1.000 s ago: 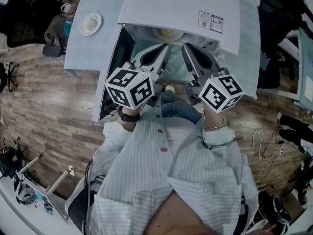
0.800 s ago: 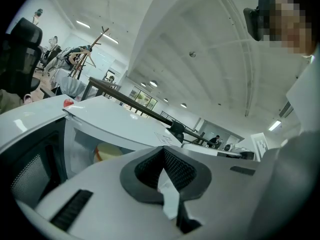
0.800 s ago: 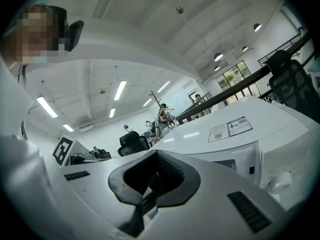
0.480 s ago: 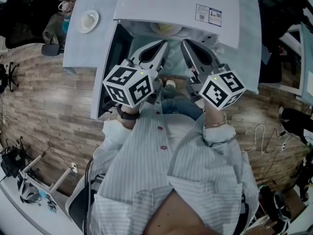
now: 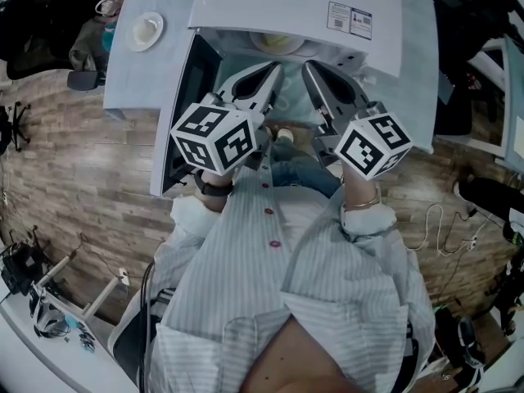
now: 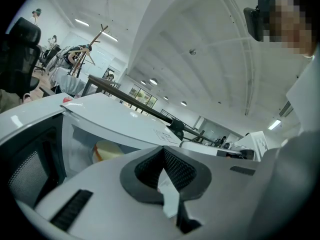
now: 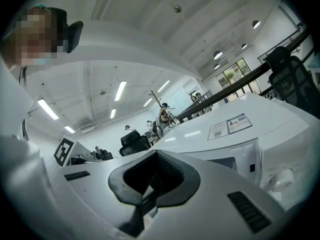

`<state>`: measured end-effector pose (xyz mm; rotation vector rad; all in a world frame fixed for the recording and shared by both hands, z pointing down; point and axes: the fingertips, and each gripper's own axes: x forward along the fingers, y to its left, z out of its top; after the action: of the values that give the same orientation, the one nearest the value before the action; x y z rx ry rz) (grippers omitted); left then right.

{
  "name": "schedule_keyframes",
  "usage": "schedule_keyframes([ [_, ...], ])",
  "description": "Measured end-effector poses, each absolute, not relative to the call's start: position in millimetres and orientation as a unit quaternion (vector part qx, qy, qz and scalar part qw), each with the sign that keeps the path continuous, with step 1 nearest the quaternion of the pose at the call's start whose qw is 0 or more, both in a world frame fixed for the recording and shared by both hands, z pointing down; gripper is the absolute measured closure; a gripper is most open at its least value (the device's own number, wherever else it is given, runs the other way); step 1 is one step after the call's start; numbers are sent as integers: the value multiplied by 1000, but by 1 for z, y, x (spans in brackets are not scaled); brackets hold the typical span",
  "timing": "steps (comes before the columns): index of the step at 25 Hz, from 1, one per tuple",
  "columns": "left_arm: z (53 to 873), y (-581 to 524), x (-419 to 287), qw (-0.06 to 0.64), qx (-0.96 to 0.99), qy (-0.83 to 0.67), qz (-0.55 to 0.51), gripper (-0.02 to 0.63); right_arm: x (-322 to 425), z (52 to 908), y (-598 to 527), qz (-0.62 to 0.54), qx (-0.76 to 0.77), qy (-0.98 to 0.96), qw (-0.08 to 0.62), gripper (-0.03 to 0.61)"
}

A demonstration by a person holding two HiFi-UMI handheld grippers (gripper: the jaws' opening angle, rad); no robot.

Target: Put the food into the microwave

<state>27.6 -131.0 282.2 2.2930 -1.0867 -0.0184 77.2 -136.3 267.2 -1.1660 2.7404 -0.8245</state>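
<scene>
Two tools side by side just in front of the open microwave (image 5: 295, 6), left tool (image 5: 276, 70) with jaws pressed together, holding nothing, right tool (image 5: 308, 67) likewise closed and empty, pale food (image 5: 278, 44) on a plate inside the microwave, door (image 5: 187, 105) swung out at the microwave's left.

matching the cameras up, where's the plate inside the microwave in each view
Head view: plate at top centre, inside the open microwave.
Left gripper view: lower left, a pale yellow shape in the cavity.
Right gripper view: not in it.
Shared landmark: the label sticker on the microwave's white top.
</scene>
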Motion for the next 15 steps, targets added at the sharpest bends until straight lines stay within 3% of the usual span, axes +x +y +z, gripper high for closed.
schedule_keyframes([
  [15, 288, -129, 23, 300, 858, -416, -2, 604, 70, 273, -138, -259, -357, 897, 8, 546],
])
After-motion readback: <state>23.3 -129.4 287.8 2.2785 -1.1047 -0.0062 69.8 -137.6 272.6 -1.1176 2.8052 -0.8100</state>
